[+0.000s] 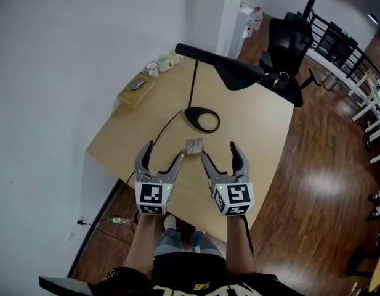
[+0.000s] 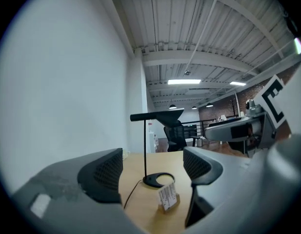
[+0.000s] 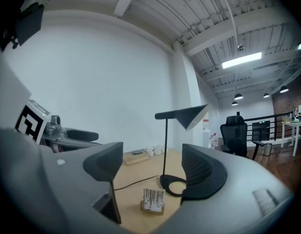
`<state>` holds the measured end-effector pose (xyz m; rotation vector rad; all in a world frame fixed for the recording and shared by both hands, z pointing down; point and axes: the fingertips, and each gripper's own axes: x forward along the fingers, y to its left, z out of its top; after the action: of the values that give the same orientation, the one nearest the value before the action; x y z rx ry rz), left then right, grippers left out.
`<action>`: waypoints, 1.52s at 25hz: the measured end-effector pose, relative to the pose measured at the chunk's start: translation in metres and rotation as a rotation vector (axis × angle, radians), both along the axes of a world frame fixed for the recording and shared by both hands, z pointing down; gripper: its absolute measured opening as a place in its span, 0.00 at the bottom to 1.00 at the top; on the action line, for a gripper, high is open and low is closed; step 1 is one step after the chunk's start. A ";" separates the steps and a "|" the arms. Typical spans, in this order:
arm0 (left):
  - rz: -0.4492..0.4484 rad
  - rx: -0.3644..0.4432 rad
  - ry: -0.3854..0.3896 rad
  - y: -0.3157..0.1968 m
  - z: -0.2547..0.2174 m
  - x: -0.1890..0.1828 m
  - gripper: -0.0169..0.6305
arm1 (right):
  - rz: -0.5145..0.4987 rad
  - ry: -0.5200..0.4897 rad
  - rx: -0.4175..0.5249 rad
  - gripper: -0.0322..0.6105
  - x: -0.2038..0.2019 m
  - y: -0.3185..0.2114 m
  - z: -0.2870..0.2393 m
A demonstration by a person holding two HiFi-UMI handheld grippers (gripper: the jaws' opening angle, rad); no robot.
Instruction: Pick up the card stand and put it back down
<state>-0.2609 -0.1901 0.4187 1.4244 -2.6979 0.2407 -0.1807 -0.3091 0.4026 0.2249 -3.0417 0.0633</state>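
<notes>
Lighting was bright and even; ceiling strip light [image 3: 242,61] at 2 o'clock. Floor [image 1: 319,184] glare at 4 o'clock. Gripper views fisheye-warped, corners black.

The table [image 1: 254,131] is matt pale wood, the floor [image 1: 325,184] glossy dark wood, the lamp [image 1: 239,74] matt black; the card stand [image 1: 194,145]: wooden base, paper card.

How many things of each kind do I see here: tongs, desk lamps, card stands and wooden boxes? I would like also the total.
Tongs: 2 (left tongs, right tongs, both open)
Desk lamp: 1
Card stand: 1
Wooden box: 1
Total: 5
The white cups beside the box are too small to count.
</notes>
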 end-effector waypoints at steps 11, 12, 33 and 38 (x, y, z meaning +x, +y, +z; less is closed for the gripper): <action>0.110 -0.165 0.133 0.013 0.113 -0.016 0.64 | -0.003 0.168 -0.138 0.63 0.003 0.012 0.118; 0.126 -0.175 0.136 0.016 0.120 -0.020 0.64 | 0.000 0.181 -0.143 0.63 0.006 0.011 0.127; 0.815 -0.413 0.259 -0.013 0.235 -0.141 0.97 | 0.057 0.300 -0.187 0.63 0.018 -0.030 0.216; 0.941 -0.402 0.287 -0.088 0.276 -0.080 0.93 | 0.055 0.298 -0.198 0.63 0.014 -0.029 0.220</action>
<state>-0.3405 -0.2779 0.6946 2.2226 -1.4746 0.5315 -0.1662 -0.3379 0.6226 0.2745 -2.7101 0.3043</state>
